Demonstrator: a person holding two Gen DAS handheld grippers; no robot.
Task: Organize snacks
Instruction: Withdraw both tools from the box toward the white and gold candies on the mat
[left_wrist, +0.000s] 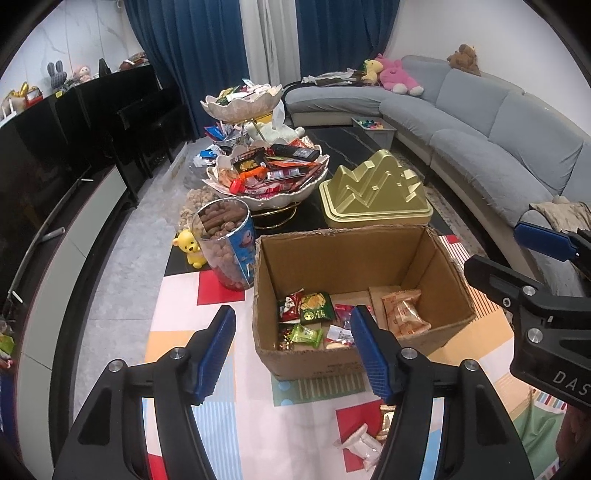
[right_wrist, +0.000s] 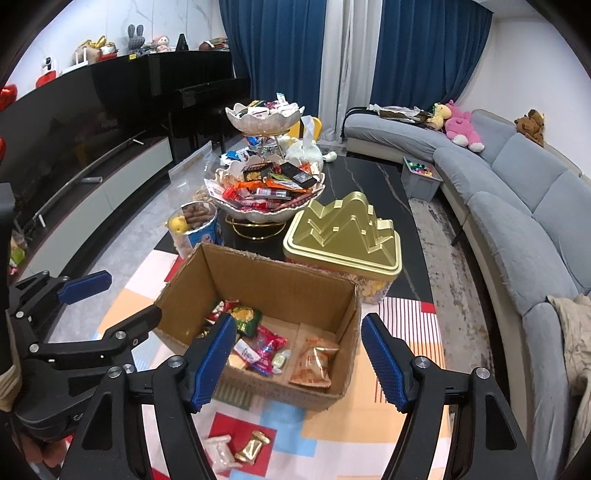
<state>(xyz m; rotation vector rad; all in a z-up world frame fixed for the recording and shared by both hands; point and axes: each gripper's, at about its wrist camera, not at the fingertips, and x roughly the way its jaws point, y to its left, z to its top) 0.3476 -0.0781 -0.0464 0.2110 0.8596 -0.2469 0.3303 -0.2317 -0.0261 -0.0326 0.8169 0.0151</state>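
Two hand-held tools hover above a low tabletop covered with a cloth of bright colour blocks. The left tool (left_wrist: 291, 350) stands with its ribbed blue pads wide apart and nothing between them; the right tool (right_wrist: 299, 354) is equally wide and empty. Both point down toward an open cardboard box (left_wrist: 436, 266), its top edges torn and ragged, which serves as the collecting bin: several crinkly foil packets (left_wrist: 306, 310) in green, red and pink lie on its floor, beside an orange cellophane bag (left_wrist: 406, 314). Two more snacks remain loose on the cloth near the tools, a white wrapped piece (right_wrist: 221, 450) and a gold-wrapped one (right_wrist: 255, 446), probably the next to go in. Behind the box stands a two-tier scalloped ceramic bowl stand (right_wrist: 269, 214) heaped with bars and packets, a clear tub (left_wrist: 225, 243) of brown nuts, and a gold tin (right_wrist: 343, 236) with a ridged, mountain-shaped lid. A grey curved sofa (right_wrist: 517, 192) runs along the right.
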